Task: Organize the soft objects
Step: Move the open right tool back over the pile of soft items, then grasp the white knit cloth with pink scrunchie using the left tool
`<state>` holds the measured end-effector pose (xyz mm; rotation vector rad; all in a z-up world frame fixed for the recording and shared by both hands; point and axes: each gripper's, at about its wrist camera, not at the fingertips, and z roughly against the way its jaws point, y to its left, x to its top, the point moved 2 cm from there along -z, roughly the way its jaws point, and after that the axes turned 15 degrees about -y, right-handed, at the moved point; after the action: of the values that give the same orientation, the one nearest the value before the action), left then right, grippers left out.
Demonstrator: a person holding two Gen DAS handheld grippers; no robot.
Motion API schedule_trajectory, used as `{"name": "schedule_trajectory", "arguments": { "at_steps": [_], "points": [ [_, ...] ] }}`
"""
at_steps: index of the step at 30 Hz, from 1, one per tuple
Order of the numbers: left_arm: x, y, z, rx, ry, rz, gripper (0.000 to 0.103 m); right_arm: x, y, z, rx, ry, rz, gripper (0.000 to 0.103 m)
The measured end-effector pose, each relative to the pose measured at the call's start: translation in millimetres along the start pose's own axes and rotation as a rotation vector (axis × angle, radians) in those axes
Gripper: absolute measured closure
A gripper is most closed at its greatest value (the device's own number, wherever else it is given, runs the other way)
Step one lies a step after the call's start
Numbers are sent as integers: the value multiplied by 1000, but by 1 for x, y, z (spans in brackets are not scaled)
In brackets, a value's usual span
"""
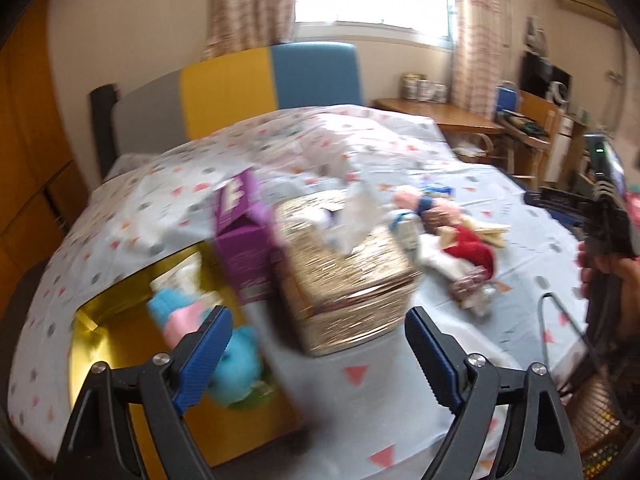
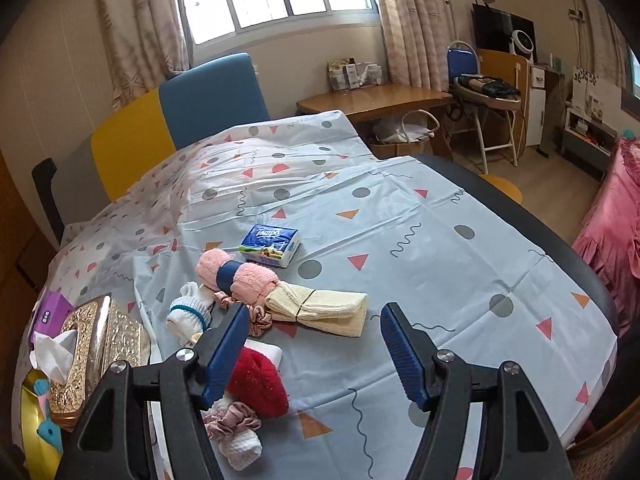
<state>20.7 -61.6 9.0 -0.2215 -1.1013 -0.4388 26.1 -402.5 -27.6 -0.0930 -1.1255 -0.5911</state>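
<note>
Claws agape, bare sheet rightward to bed edge

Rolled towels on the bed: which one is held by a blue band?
The pink rolled towel, wrapped by a blue band; the cream rolled towel beside it has only a thin dark tie.

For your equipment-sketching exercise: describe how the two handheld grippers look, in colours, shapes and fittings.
Left gripper and right gripper match: black angular plastic arms, silver round bolts, ribbed blue finger pads. The left view shows a bare hand holding the right one's black handle.
</note>
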Motion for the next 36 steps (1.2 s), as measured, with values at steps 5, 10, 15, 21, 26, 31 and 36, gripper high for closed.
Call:
{"name": "schedule_trajectory", "arguments": {
  "at_steps": [5, 10, 15, 21, 26, 31, 36],
  "points": [
    [14, -44, -26, -153, 36, -8, 23, 2, -23, -3, -27, 29, -97, 34],
    [14, -96, -56, -262, 103, -19, 34, 2, -34, -7, -19, 58, -163, 34],
    [1, -141, -96, -304, 184, -51, 42, 3, -31, -7, 13, 73, -175, 34],
    [-17, -163, -145, -258, 251, -32, 40, 3, -27, -8, 42, 84, -182, 34],
    [-32, -164, -180, -191, 300, -20, 39, 3, -28, -10, 61, 95, -205, 34],
    [-46, -160, -186, -222, 314, -7, 66, -2, -25, -17, 70, 122, -196, 34],
    [-53, -155, -170, -266, 297, -32, 66, -10, -18, -26, 101, 170, -182, 34]
  ]
}}
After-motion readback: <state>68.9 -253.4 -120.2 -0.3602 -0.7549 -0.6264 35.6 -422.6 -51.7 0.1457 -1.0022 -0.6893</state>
